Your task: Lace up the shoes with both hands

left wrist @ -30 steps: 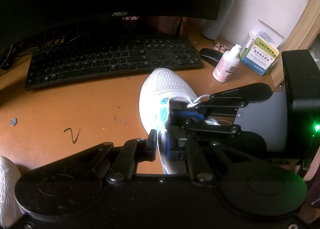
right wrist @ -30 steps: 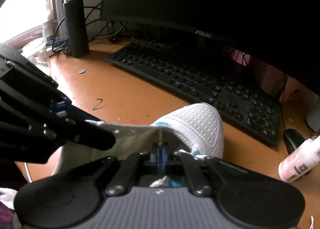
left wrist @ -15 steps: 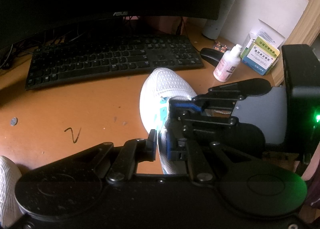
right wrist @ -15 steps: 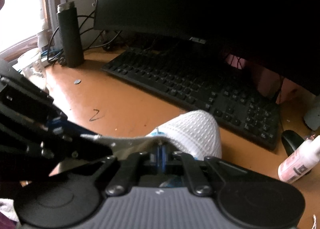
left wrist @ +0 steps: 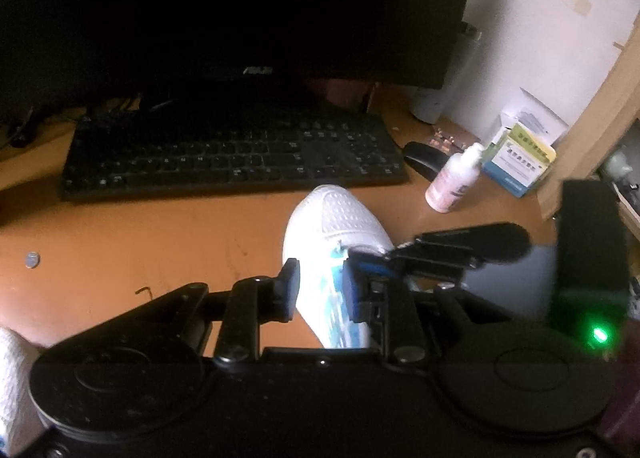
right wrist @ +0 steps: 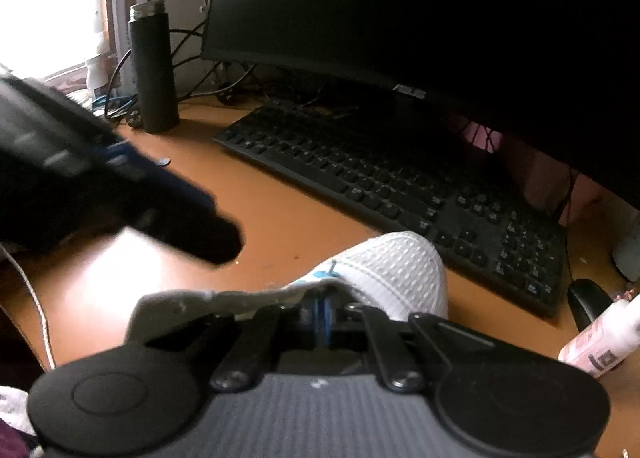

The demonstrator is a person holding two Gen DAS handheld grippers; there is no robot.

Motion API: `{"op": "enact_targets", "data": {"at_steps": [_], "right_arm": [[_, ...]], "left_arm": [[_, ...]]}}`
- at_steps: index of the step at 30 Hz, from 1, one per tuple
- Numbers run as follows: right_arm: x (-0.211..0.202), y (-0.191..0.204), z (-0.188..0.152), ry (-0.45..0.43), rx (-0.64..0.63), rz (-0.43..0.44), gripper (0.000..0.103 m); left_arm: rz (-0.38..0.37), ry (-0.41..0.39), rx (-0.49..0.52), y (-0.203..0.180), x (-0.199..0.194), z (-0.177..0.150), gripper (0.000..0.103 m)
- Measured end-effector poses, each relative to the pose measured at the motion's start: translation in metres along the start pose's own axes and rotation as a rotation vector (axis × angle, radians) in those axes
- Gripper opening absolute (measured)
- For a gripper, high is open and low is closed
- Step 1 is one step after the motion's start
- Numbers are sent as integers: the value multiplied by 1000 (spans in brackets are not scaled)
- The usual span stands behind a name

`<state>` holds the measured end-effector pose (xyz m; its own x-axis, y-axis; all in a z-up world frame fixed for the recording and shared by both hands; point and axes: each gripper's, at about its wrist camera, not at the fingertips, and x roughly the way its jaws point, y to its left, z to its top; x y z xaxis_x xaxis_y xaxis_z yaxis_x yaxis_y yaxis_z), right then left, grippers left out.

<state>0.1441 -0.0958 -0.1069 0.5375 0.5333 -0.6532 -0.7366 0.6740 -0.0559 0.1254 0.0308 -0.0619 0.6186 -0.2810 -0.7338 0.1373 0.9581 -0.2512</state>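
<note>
Mostly white dimpled-mesh shoe (left wrist: 340, 217), glossy orange desk (left wrist: 160, 242)

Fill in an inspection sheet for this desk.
Surface: orange desk, scuffed, pen mark.
Job's things: white shoe, toe towards keyboard; lace not clearly seen.
Clutter: coin, pink bottle, medicine boxes, black flask, mouse.
Grippers: left hand-held gripper opening, astride shoe's edge; right hand-held gripper shut on shoe's tongue.
Cables: tangle behind flask.
Surroundings: dark monitor, white wall.
</note>
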Motion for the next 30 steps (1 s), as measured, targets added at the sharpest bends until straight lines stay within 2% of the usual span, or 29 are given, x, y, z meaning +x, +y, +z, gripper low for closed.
{"op": "enact_targets", "data": {"at_steps": [3, 4, 8, 16, 19, 20, 25, 27, 29, 30], "right_arm": [[0, 0, 0, -1, 5, -7, 3], [0, 0, 0, -1, 6, -8, 3], [1, 1, 1, 2, 4, -10, 4], [0, 0, 0, 3, -2, -7, 4], [0, 1, 1, 4, -4, -8, 4], [0, 1, 1, 4, -4, -8, 4], [-2, 2, 2, 8, -2, -11, 4], [-6, 4, 3, 15, -4, -6, 12], [-17, 6, 5, 23, -15, -23, 31], [-22, 6, 5, 23, -17, -33, 33]], "left_arm": [[5, -7, 7, -1, 11, 3, 20], [6, -8, 3, -2, 14, 4, 15], [4, -6, -9, 2, 23, 6, 10], [-27, 10, -26, 1, 34, 11, 10], [-44, 16, -64, 5, 38, 11, 10], [-51, 18, -78, 6, 39, 11, 1], [-62, -8, -109, 10, 30, 13, 0], [-47, -36, -107, 11, 22, 15, 0], [2, -92, -69, 13, 3, 21, 0], [33, -127, -55, 16, -10, 24, 0]]}}
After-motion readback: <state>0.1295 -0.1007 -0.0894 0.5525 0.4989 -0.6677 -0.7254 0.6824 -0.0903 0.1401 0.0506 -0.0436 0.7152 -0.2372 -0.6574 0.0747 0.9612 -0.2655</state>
